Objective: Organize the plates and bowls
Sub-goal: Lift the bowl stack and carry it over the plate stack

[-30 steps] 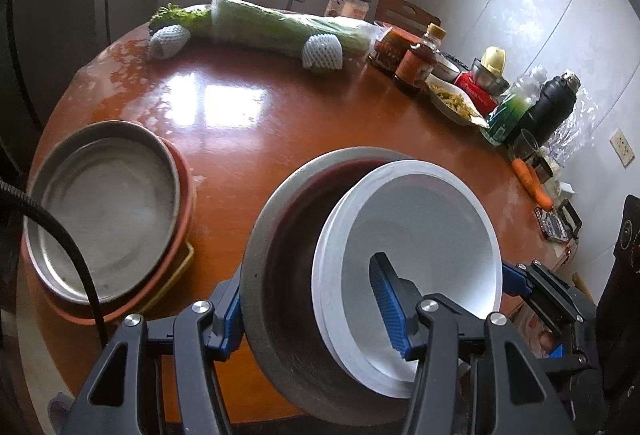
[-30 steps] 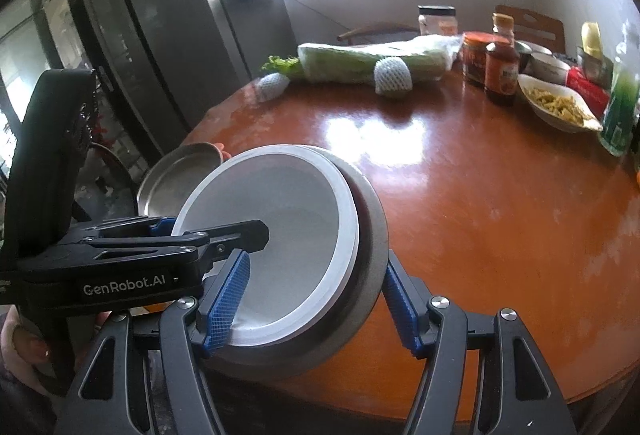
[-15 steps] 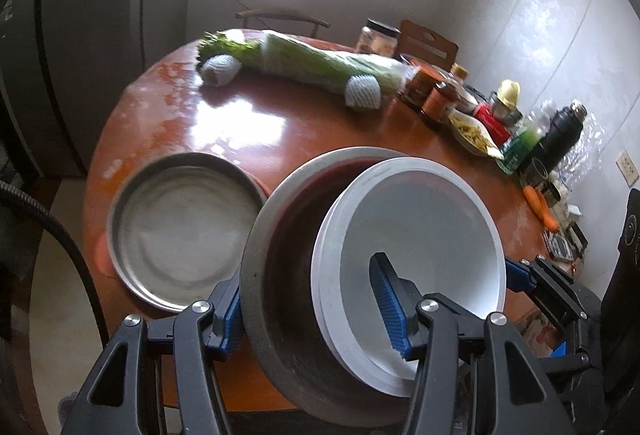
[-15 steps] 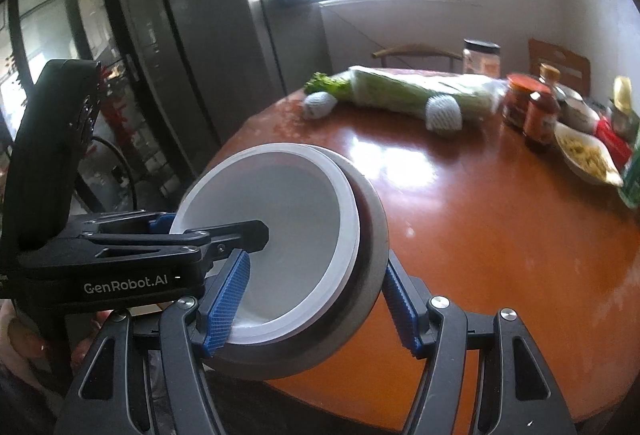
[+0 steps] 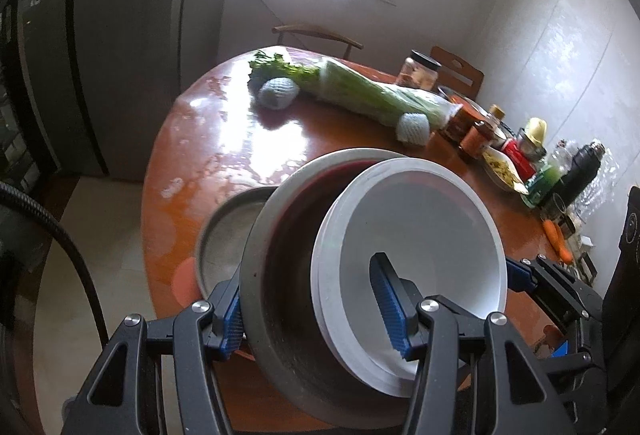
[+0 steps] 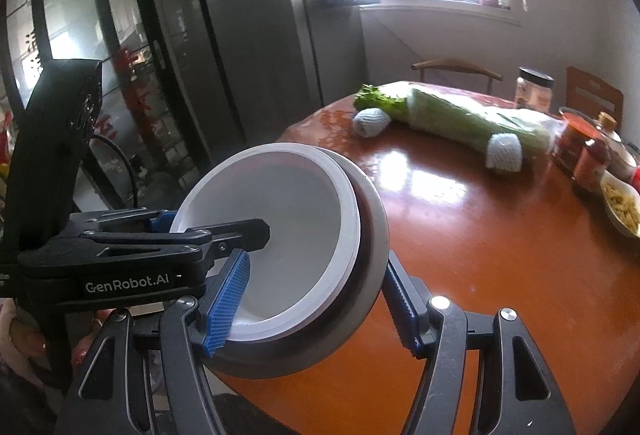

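A white bowl (image 5: 416,219) sits nested in a grey metal bowl (image 5: 280,275); both are held in the air above the near edge of the round brown table (image 5: 224,139). My left gripper (image 5: 316,315) is shut on the stack's left rim, one finger outside the metal bowl, one inside the white bowl. My right gripper (image 6: 316,299) is shut on the opposite rim of the white bowl (image 6: 288,211) and metal bowl (image 6: 368,235). A metal plate (image 5: 224,239) lies on the table below, partly hidden by the stack.
Bagged celery (image 5: 360,95), two foam-netted fruits (image 5: 278,93), jars, bottles and a food dish (image 5: 500,171) crowd the table's far and right side. A carrot (image 5: 554,235) lies at right. A dark fridge (image 6: 224,35) and chairs (image 5: 316,35) stand behind.
Both grippers have lifted the nested bowls up and back from the table. The metal plate and table now look lower and farther, and the plate is partly covered by the stack.
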`<state>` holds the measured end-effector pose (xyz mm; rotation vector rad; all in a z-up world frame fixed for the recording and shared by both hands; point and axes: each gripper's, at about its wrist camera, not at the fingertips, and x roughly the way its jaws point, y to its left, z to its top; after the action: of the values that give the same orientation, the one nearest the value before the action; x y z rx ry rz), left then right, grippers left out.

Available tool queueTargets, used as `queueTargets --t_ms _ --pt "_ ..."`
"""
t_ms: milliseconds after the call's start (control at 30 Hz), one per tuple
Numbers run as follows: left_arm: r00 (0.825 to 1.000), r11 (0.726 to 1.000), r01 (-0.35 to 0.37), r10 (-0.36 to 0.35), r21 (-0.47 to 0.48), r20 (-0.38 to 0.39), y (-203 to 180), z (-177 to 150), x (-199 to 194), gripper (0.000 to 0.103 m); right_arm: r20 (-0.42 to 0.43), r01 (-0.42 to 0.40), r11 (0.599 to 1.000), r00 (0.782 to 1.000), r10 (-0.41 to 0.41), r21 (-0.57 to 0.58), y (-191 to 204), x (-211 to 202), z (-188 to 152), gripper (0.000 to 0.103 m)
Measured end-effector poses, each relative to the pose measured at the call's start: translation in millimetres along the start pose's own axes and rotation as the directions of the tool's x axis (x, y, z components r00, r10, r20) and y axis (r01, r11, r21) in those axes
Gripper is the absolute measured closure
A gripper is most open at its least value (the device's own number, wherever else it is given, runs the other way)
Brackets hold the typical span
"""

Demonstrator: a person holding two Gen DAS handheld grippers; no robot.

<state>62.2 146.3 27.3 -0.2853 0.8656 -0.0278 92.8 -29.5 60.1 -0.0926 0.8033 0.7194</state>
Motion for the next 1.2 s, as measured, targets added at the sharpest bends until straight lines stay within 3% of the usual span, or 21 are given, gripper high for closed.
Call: queueTargets --t_ms 467,1200 --pt "0.999 0.999 -0.034 0.034 -0.039 -0.013 35.1 6.8 16.5 0.047 -0.036 -0.025 0.999 0.999 0.024 -0.03 16.7 39.8 12.0 0.035" --pt "0.998 0.997 -0.062 0.06 -0.052 -0.036 49.3 4.7 44.8 0.047 -0.078 -0.046 0.999 0.996 0.046 -0.004 15.5 68.0 4.9 0.035"
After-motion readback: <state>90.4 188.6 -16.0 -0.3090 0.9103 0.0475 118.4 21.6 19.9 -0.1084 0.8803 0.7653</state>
